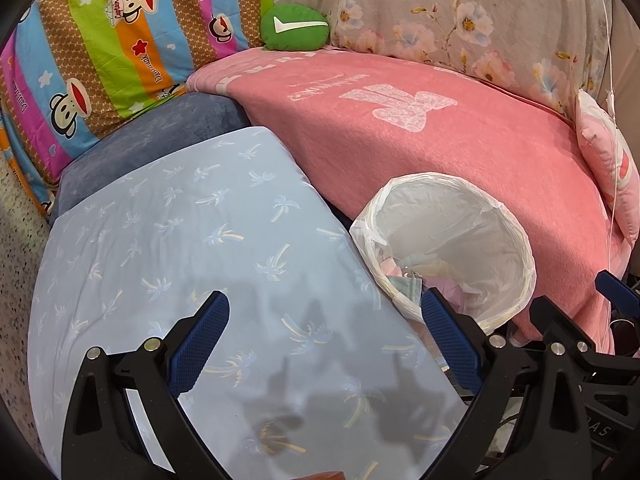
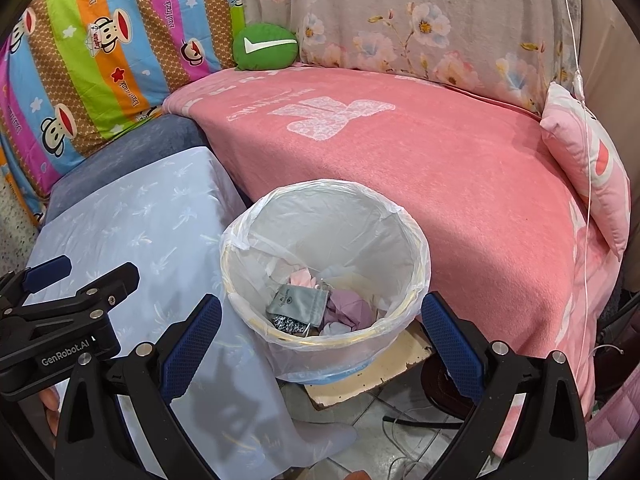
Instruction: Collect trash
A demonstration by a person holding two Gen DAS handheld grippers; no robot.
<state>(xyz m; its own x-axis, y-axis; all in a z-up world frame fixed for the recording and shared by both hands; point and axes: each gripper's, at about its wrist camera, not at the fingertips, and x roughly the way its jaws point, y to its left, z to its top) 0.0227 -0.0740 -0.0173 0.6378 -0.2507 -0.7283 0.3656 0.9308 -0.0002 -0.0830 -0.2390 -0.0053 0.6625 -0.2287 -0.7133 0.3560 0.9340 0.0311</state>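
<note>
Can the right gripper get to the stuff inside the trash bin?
Probably yes: the right gripper is open and empty just above the trash bin, whose top is uncovered, with the trash exposed at the bottom.

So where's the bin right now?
The bin stands on the floor between the pale blue cloth and the pink blanket, straight ahead of the open right gripper; in the left wrist view it sits lower right.

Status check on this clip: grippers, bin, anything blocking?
Left gripper open, empty, over the blue cloth. Right gripper open, empty, above the lined trash bin. Bin holds crumpled scraps. Nothing blocking the bin mouth.
</note>
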